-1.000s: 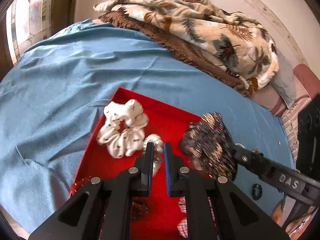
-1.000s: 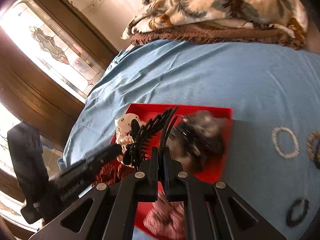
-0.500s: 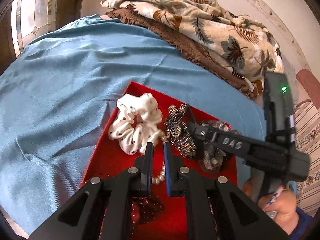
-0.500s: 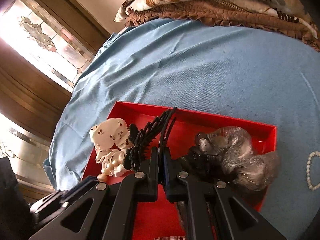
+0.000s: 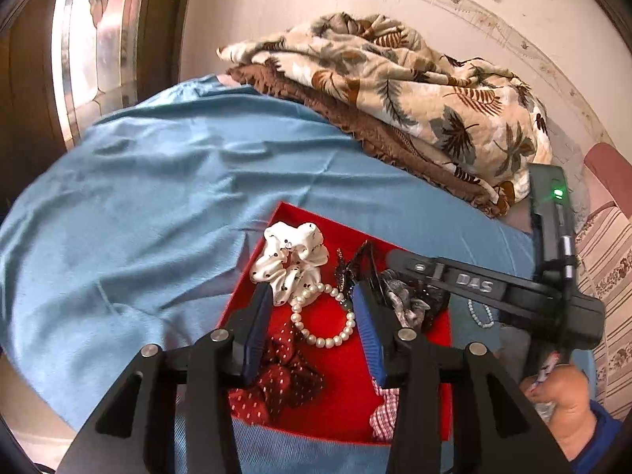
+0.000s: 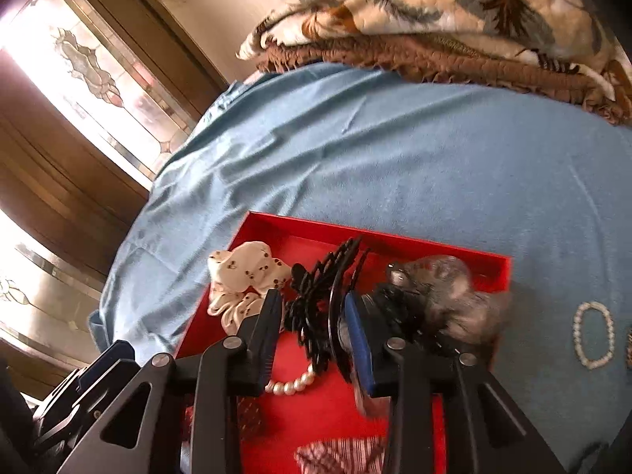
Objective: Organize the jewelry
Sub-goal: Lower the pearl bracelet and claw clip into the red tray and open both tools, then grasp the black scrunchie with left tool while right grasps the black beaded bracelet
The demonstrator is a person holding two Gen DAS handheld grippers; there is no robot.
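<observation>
A: Black hair claw (image 6: 322, 312) is in the red tray (image 6: 434, 248), sitting between your right hand-held gripper (image 6: 314, 330) pads. Jaws have just been opening, part-way apart, not pressing it.

B: Risk?

A: Its teeth could snag a pad as you pull back and drag it over the pearl bracelet (image 5: 322, 316).

B: Left side?

A: Left hand-held gripper (image 5: 312, 326) has also just been opening, nothing held, above the bracelet. A second pearl bracelet (image 6: 593, 335) lies out on the blue bed sheet (image 6: 395, 150); don't forget it.
</observation>
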